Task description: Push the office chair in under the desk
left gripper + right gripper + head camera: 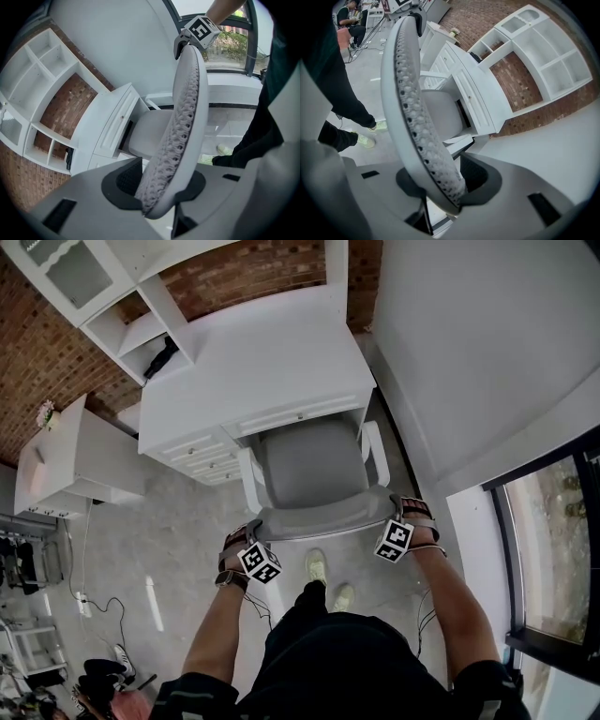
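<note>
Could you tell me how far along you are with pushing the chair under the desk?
Done: the left hand-held gripper and the right hand-held gripper clamp the backrest. In hand: the seat front meets the desk. Left: most of the seat and both armrests sit outside, so push further.

- This is a home-office or study corner that appears to be set up inside a larger work hall.
- At 12 o'clock in the head view, a white bench (272, 362) with drawers (211, 457) stands against a red brick wall (234, 273). A grey office chair (305, 465) is in front of it.
- White open shelves (141, 334) stand at 11 o'clock, and a low white cabinet (84, 456) sits at 9 o'clock.
- A tall, dark-framed window (553, 549) fills 4 o'clock.
- On the grey floor (178, 540) at 8 o'clock, a cable (103, 606) trails towards cluttered gear.
- In the right gripper view, a seated person (347, 16) is at 11 o'clock, further back in the hall.
</note>
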Demonstrator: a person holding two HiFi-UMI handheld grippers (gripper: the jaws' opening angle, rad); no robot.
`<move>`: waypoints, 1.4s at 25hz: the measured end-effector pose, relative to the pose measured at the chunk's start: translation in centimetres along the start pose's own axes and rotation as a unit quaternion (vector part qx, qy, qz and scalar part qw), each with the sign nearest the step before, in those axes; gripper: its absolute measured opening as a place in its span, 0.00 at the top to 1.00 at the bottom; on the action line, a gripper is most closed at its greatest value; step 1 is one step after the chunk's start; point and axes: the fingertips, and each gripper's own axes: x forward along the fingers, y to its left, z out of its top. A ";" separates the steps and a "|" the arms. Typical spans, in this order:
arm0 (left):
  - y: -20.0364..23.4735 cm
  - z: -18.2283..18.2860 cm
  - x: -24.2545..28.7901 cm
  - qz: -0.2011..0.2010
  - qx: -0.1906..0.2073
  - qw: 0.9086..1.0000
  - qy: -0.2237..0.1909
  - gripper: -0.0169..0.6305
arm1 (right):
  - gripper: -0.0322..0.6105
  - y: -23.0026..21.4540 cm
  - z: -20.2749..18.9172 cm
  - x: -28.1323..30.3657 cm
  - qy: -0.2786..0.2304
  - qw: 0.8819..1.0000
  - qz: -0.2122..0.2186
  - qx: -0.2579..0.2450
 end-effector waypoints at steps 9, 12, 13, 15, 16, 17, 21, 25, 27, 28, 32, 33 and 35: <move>3.4 0.6 1.6 0.003 -0.003 1.000 -0.006 0.77 | 0.74 -2.5 1.3 1.6 0.004 1.000 -0.002 0.005; 4.1 0.4 2.0 0.004 -0.004 1.000 -0.005 0.77 | 0.74 -2.8 2.0 2.3 -0.002 1.000 -0.002 0.010; 4.3 0.5 2.2 0.004 -0.005 1.000 -0.004 0.77 | 0.74 -3.0 2.1 2.5 -0.004 1.000 -0.002 0.010; 4.6 0.7 2.4 0.004 -0.006 1.000 -0.004 0.77 | 0.74 -3.4 2.1 2.6 -0.003 1.000 0.000 0.008; 4.7 0.8 2.4 0.003 -0.006 1.000 -0.005 0.77 | 0.74 -3.6 2.1 2.7 -0.001 1.000 0.000 0.006; 4.8 0.9 2.5 0.003 -0.006 1.000 -0.005 0.77 | 0.74 -3.8 2.1 2.8 -0.001 1.000 -0.001 0.004; 5.2 1.1 2.8 0.005 -0.012 1.000 -0.005 0.77 | 0.74 -4.5 2.2 3.3 -0.002 1.000 0.000 0.001; 5.8 1.3 3.1 0.004 -0.012 1.000 -0.004 0.77 | 0.74 -5.3 2.4 3.8 -0.003 1.000 -0.002 -0.002; 6.0 1.3 3.2 0.003 -0.013 1.000 -0.005 0.77 | 0.74 -5.5 2.6 3.8 -0.002 1.000 -0.003 -0.003; 6.1 1.3 3.3 0.002 -0.013 1.000 -0.006 0.77 | 0.74 -5.6 2.7 3.8 -0.004 1.000 -0.004 -0.004; 6.4 1.3 3.3 0.003 -0.019 1.000 -0.011 0.77 | 0.74 -5.4 3.0 4.1 -0.015 1.000 0.003 0.008; 6.3 1.4 3.3 0.000 -0.022 1.000 -0.014 0.76 | 0.74 -5.4 3.1 4.0 -0.018 1.000 0.008 0.015; 6.0 1.5 2.8 -0.008 -0.026 0.999 -0.018 0.74 | 0.72 -5.3 2.9 3.6 -0.019 0.999 0.014 0.029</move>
